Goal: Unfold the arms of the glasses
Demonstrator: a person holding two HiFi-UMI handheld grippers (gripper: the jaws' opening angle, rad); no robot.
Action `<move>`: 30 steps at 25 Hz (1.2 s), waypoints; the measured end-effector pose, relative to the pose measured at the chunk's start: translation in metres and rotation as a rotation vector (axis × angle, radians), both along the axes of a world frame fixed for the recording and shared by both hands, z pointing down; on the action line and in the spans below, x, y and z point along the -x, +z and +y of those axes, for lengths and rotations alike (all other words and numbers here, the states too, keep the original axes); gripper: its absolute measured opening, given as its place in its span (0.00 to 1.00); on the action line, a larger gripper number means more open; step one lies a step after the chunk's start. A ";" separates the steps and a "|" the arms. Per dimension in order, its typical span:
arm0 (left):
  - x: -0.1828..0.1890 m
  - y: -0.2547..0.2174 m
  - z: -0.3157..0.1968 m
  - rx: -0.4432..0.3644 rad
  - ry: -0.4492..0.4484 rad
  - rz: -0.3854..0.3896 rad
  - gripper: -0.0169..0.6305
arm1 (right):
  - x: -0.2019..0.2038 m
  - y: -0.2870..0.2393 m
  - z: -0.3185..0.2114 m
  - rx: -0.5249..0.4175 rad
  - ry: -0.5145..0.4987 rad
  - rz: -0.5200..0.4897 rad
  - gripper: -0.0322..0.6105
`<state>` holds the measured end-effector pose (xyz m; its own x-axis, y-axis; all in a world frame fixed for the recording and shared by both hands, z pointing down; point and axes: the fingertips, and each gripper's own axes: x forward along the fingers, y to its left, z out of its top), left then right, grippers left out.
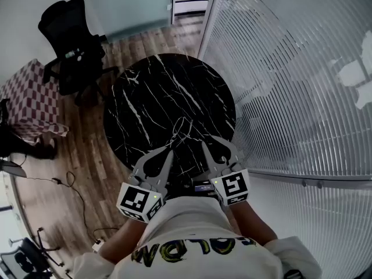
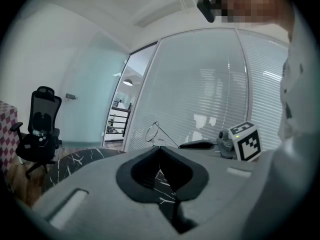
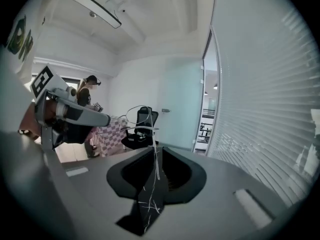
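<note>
Black marble, white-veined, forms the round table (image 1: 151, 92) on a wood floor, with a slatted glass wall (image 1: 290, 86) to the right and a black office chair (image 1: 70, 39) at far left.

Left gripper (image 2: 160, 149): jaws fully together. The wire frame rises directly off their tips, so the grasp appears to be on the frame's edge.

Right gripper (image 3: 154, 151): jaws clamped on one thin arm of the glasses (image 3: 156, 162), which runs up between them along the jaw line.

Both gripper noses converge over the near part of the table, and the glasses are held in the air between them, clear of the marble. Their long axis lies across the person's front, from one gripper tip to the other.

They are of fine pale metal wire with a rounded lens rim (image 2: 151, 130). In the head view they are too thin to separate from the marble veining.
</note>
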<state>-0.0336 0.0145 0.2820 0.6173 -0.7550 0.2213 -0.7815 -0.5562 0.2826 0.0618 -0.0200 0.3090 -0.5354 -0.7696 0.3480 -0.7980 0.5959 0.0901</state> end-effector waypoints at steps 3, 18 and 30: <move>-0.004 0.003 0.001 0.007 0.008 0.003 0.03 | -0.011 0.000 -0.008 -0.041 0.019 0.049 0.14; -0.001 0.007 -0.007 0.041 -0.022 0.043 0.03 | -0.010 -0.012 -0.011 -0.111 -0.010 0.086 0.16; 0.001 0.009 -0.017 0.032 -0.044 0.039 0.03 | 0.048 -0.001 0.042 -0.082 -0.279 0.142 0.19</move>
